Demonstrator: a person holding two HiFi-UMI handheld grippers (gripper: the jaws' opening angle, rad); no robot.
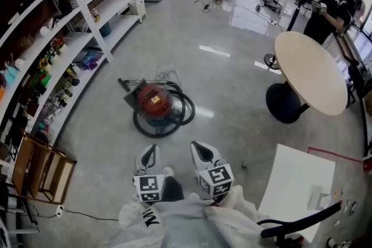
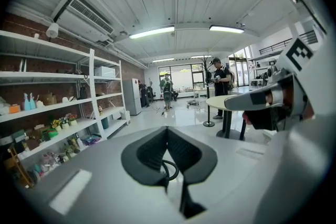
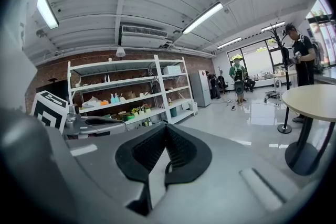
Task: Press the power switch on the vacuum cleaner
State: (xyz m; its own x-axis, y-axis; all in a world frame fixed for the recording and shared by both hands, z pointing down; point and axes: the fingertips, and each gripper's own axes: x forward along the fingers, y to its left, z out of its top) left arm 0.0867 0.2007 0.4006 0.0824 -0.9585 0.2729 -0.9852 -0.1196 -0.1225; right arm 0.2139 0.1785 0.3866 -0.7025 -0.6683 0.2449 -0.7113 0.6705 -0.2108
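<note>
Vacuum cleaner (image 1: 154, 103) on floor (image 1: 221, 84), shelving (image 1: 107, 7) left of it, table (image 1: 310, 72) right

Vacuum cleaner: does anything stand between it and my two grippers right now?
Nothing visible does. Only bare floor lies between the vacuum cleaner and the left gripper and right gripper, both shut. Its black hose loops round the near side, so reaching in from above would likely cross it.

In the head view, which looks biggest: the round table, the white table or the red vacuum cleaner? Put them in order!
1. The round table and the white table look about alike. The white one is nearer, so I won't rank them.
2. The vacuum cleaner looks smallest.
</note>
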